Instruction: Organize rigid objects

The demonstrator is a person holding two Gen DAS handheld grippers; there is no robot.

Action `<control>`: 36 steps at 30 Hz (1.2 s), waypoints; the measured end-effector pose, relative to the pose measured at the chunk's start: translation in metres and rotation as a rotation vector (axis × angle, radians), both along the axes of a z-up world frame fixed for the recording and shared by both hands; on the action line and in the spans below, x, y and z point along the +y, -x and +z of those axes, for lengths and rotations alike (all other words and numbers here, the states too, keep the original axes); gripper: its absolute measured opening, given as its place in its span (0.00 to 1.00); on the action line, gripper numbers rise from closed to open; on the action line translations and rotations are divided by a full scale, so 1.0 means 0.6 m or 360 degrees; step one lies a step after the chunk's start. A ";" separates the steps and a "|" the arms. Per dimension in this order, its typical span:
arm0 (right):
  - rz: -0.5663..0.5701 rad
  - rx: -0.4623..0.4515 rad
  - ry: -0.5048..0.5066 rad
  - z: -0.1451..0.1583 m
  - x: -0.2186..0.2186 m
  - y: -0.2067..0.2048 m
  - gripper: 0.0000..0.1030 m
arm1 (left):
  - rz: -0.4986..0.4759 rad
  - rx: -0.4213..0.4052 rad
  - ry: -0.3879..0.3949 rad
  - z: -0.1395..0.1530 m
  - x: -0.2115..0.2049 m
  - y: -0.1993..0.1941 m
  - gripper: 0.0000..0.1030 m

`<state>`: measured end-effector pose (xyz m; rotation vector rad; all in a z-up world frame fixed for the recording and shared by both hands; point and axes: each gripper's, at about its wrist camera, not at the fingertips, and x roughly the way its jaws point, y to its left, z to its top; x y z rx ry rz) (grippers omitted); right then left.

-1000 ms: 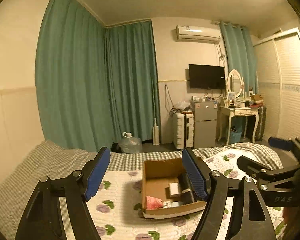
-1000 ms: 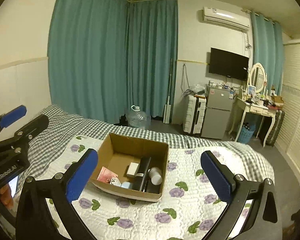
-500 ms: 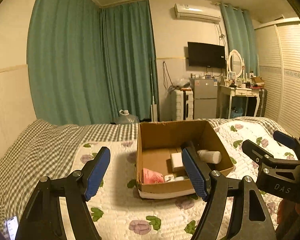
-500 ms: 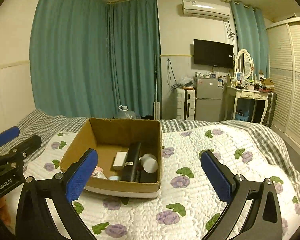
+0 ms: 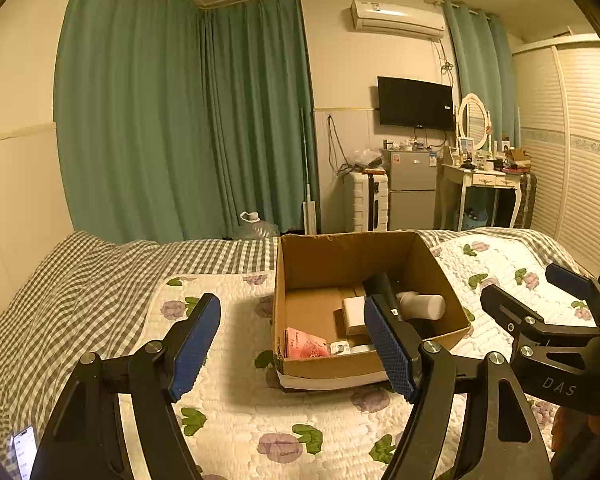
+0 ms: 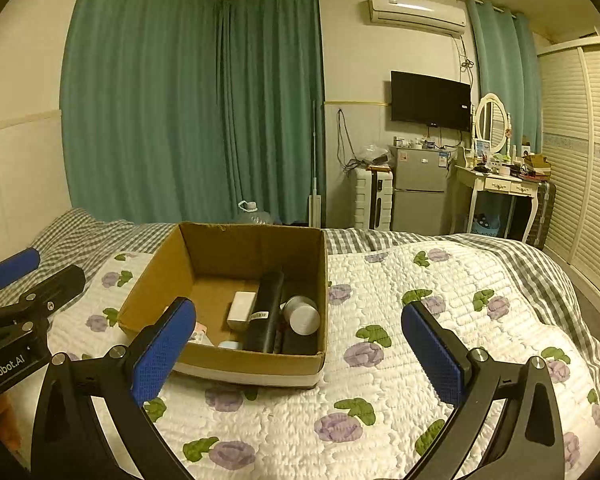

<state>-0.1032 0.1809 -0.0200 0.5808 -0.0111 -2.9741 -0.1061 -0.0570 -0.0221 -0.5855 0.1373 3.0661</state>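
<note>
An open cardboard box (image 5: 324, 256) (image 6: 152, 296) sits on the quilted bed. Inside lie a long black cylinder (image 6: 265, 312), a white bottle (image 5: 420, 305) (image 6: 302, 316), a small white box (image 6: 242, 309) (image 5: 354, 312) and a pink packet (image 5: 304, 345). My left gripper (image 5: 292, 344) is open and empty, just short of the box's near wall. My right gripper (image 6: 300, 352) is open and empty, near the box's front right corner. Each gripper shows at the edge of the other's view.
The flowered quilt (image 6: 420, 320) covers the bed over a checked sheet (image 5: 80, 280). A phone (image 5: 24, 450) lies at the bed's near left. Beyond the bed stand a water jug (image 5: 256, 226), suitcase (image 5: 366, 202), fridge (image 5: 412, 196) and dressing table (image 5: 484, 184).
Both grippers have come lower and closer to the box, which now looks larger and nearer. Both stay open and empty.
</note>
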 end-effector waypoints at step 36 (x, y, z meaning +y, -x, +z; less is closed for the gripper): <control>-0.0023 -0.0014 -0.0014 0.001 0.005 -0.001 1.00 | 0.0007 -0.0055 -0.0027 -0.004 -0.001 0.001 0.75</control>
